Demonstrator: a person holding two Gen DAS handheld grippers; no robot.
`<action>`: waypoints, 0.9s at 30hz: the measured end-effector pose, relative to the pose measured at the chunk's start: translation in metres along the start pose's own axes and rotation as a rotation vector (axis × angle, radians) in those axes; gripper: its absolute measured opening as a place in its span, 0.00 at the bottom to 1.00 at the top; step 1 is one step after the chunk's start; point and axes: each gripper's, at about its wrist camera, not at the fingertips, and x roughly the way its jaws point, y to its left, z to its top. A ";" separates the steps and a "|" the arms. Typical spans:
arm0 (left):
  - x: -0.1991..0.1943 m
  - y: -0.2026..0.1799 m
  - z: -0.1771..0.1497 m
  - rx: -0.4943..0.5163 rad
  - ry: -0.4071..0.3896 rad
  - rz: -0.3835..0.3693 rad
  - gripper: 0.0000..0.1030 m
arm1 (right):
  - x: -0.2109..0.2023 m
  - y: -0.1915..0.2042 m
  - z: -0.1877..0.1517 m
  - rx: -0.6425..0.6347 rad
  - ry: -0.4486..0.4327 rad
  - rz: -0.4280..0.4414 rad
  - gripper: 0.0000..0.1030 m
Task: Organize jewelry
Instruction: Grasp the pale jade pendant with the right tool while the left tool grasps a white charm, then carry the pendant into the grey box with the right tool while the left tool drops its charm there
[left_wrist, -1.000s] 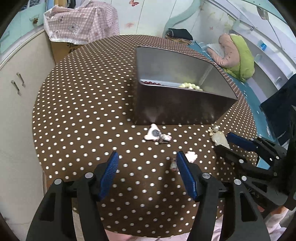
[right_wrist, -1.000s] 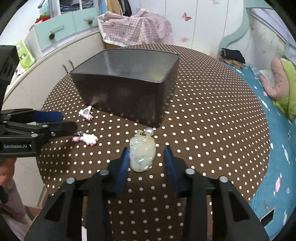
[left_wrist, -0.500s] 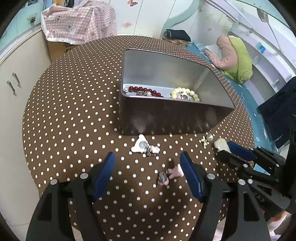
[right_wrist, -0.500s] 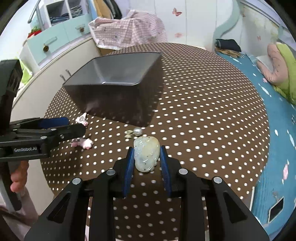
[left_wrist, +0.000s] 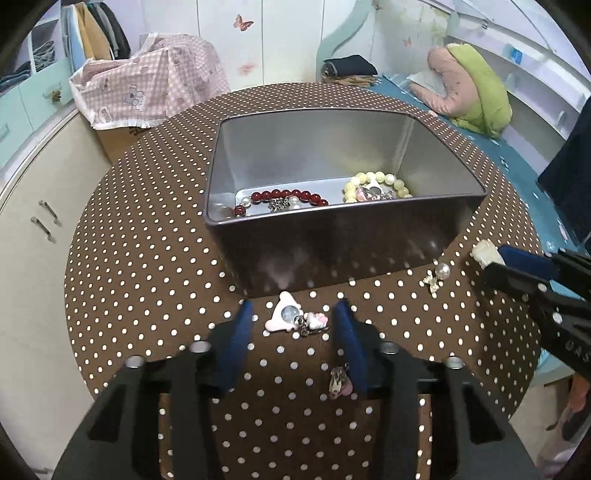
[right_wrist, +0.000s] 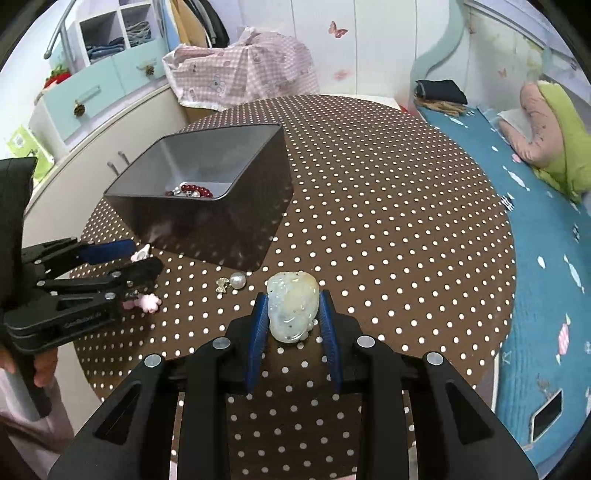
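Note:
A grey metal box (left_wrist: 436, 216) (right_wrist: 255, 206) stands on the dotted round table (left_wrist: 147, 258). It holds a red bead bracelet (left_wrist: 286, 195), a yellow bead bracelet (left_wrist: 380, 181) and small charms. My right gripper (right_wrist: 293, 306) is shut on a pale jade pendant (right_wrist: 293, 310) and holds it above the table; its tip shows in the left wrist view (left_wrist: 485, 253). My left gripper (left_wrist: 293, 319) is open, its jaws on either side of a white and pink charm (left_wrist: 293, 318) on the table. A pink charm (left_wrist: 341, 380) (right_wrist: 146, 302) lies by its right finger. A pearl earring (left_wrist: 437, 277) (right_wrist: 232, 282) lies near the box.
A cream cabinet (left_wrist: 33, 236) stands left of the table. A pink checked cloth (left_wrist: 147, 96) covers a carton behind it. A blue mat (right_wrist: 546, 266) with a pink and green cushion (right_wrist: 554, 133) lies to the right.
My right gripper closed on the jade pendant and lifted it. My left gripper moved forward and now has the white and pink charm between its open jaws; the pink charm is now by its right finger.

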 end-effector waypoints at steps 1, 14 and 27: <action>-0.001 0.002 0.000 -0.002 0.005 0.000 0.31 | 0.000 0.000 0.001 0.000 0.000 0.001 0.28; -0.017 0.018 -0.011 -0.014 -0.015 -0.020 0.12 | -0.007 0.000 0.009 0.006 -0.022 0.015 0.28; -0.056 0.031 -0.012 -0.018 -0.106 -0.029 0.12 | -0.028 0.012 0.020 -0.009 -0.080 0.024 0.28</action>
